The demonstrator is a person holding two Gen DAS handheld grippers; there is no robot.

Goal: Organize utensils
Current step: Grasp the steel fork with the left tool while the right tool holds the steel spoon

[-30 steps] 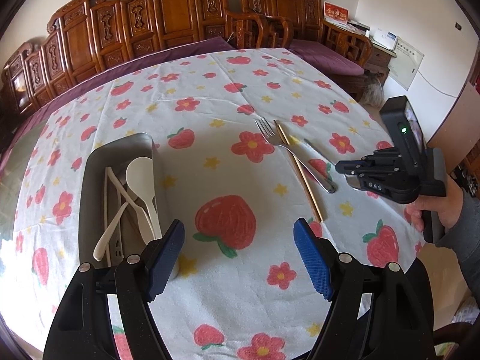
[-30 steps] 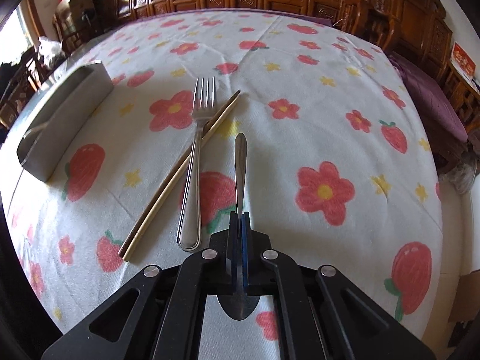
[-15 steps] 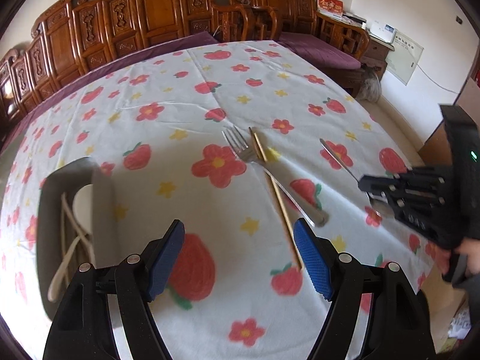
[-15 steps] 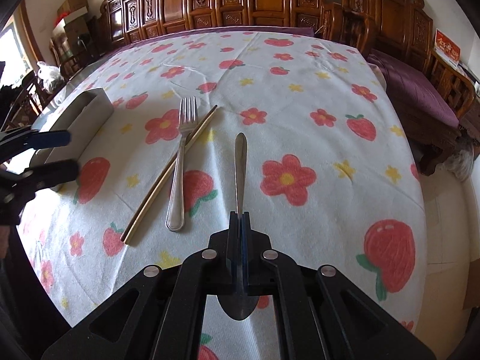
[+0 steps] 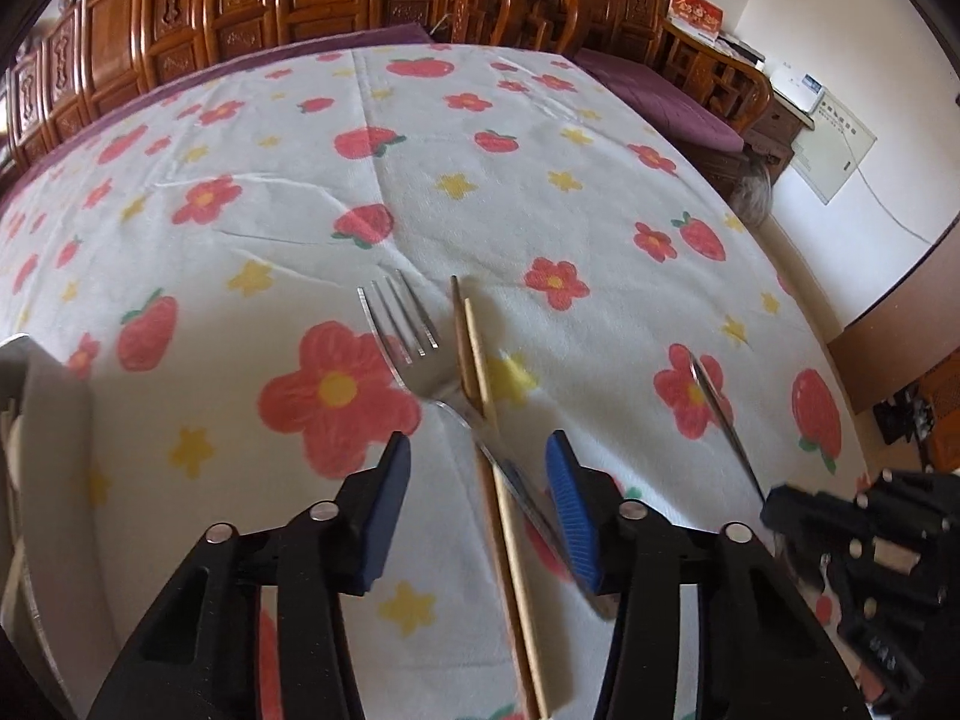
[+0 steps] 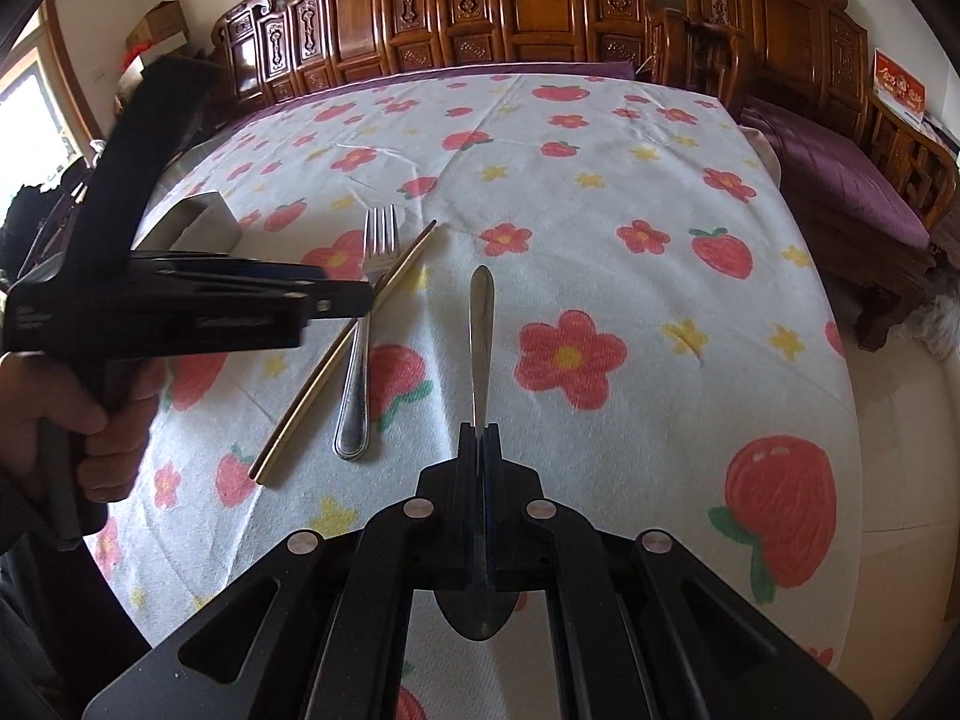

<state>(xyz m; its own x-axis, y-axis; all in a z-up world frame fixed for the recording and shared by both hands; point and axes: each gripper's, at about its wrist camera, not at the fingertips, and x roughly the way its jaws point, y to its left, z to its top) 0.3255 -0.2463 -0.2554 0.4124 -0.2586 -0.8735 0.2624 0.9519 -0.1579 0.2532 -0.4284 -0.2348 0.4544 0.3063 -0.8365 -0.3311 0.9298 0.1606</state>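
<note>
The spoon is sitting clamped between the closed fingers of the right gripper, its handle pointing forward over the tablecloth and its bowl tucked back under the gripper body. In the left wrist view the same spoon is showing at the right edge, its handle slanting up and away from the right gripper — held clear of the cloth.

The fork is lying on the cloth with its tines pointing away from the left camera, and the pair of chopsticks is lying just beside it, crossing its handle. The left gripper is hovering with its jaws spread wide and nothing between the blue pads, straddling the crossing point of the fork handle and the chopsticks; whether the pads are touching either one cannot be told. In the right wrist view the left gripper is reaching in from the left over the fork and the chopsticks.

The metal tray is standing on the cloth behind the left gripper — its rim is also just showing at the left edge of the left wrist view.
</note>
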